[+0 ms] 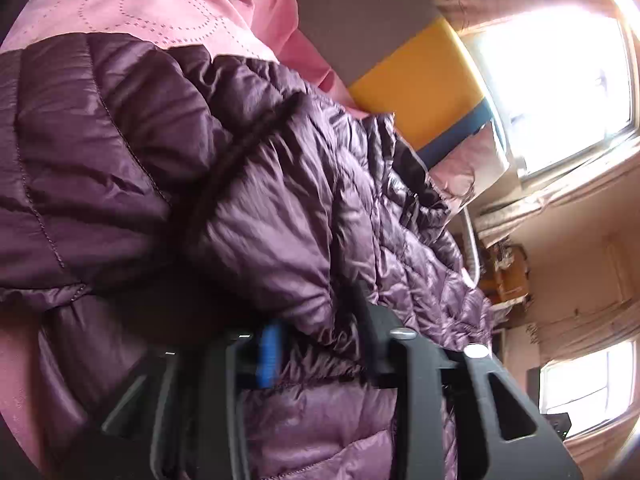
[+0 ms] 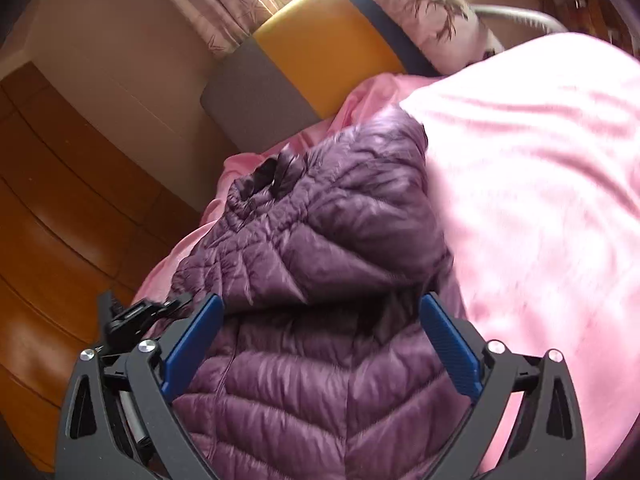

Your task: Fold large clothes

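Observation:
A purple quilted puffer jacket (image 2: 320, 248) lies on a pink bed cover (image 2: 540, 184). In the left wrist view the jacket (image 1: 200, 168) fills most of the frame, bunched and lifted. My left gripper (image 1: 320, 344) has its jaws close together with jacket fabric pinched between them; one blue pad (image 1: 269, 354) shows, the other is hidden by fabric. My right gripper (image 2: 320, 320) is open wide, its blue pads (image 2: 192, 344) either side of the jacket's body just above it, holding nothing.
A headboard in grey, yellow and blue (image 2: 320, 48) stands at the bed's head with a patterned pillow (image 2: 432, 12). Wooden floor (image 2: 60, 200) lies left of the bed. Bright windows (image 1: 560, 88) and curtains are behind.

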{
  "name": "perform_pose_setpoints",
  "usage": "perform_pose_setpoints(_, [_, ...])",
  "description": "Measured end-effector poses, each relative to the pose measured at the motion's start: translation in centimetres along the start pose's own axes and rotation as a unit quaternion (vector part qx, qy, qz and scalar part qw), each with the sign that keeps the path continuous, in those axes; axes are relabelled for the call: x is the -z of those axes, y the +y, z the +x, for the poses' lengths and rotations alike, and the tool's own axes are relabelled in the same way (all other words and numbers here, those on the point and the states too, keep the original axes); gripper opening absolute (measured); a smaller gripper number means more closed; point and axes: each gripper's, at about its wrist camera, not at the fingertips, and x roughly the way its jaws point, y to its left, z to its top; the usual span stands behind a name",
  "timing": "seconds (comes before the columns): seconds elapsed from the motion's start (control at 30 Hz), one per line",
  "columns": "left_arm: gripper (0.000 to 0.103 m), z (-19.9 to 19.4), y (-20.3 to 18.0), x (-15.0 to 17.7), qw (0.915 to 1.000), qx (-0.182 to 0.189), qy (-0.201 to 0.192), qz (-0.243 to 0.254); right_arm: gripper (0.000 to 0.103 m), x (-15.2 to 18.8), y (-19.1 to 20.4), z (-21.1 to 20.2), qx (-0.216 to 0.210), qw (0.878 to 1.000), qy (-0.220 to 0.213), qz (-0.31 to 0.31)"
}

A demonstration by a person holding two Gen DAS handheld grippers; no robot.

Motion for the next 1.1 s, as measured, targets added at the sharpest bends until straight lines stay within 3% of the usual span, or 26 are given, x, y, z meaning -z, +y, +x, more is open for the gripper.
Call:
perform_pose_setpoints(0.1, [0.039, -0.2, -0.8, -0.5, 0.9997, -0.02, -0.002, 0.011, 0.086, -1.6, 1.2, 1.8, 0.02, 1.0, 0.0, -0.024])
perform_pose_setpoints(0.2, [0.02, 0.2, -1.4, -0.9, 0.9979, -0.046, -0.003, 0.045, 0.084, -3.3, 2.7, 5.1, 0.041, 0.998, 0.011, -0.054])
perform_pose_setpoints(0.4, [0.011, 2.0, -1.6, -0.1, 0.9944, -0.068, 0.002, 0.081, 0.081, -4.4, 0.8, 12.5, 0.201, 0.974, 0.041, -0.092])
perform_pose_setpoints(0.53, [0.011, 2.6, -1.5, 2.0, 0.9933, -0.064, -0.004, 0.096, 0.086, -3.6, 0.1, 14.2, 0.213, 0.97, 0.032, -0.11])
perform_pose_setpoints(0.7, [0.011, 3.3, -0.9, 1.4, 0.9952, -0.055, 0.003, 0.081, 0.088, -3.2, 0.1, 14.4, 0.22, 0.967, 0.032, -0.123])
perform_pose_setpoints(0.73, [0.016, 2.7, -1.1, 1.4, 0.9949, -0.06, 0.004, 0.081, 0.089, -3.1, 0.2, 14.2, 0.219, 0.967, 0.032, -0.123])
perform_pose_setpoints(0.83, [0.027, -1.2, -2.4, 1.6, 0.9896, -0.083, -0.056, 0.104, 0.089, -3.1, 0.4, 14.1, 0.221, 0.967, 0.032, -0.125])
perform_pose_setpoints(0.97, [0.027, -4.4, -4.2, 1.3, 0.9778, -0.101, -0.124, 0.135, 0.09, -3.2, 0.7, 14.2, 0.227, 0.965, 0.032, -0.13])
perform_pose_setpoints(1.1, [0.027, -4.2, -5.3, 0.2, 0.9746, -0.096, -0.135, 0.15, 0.09, -3.1, 0.7, 14.2, 0.229, 0.964, 0.032, -0.132])
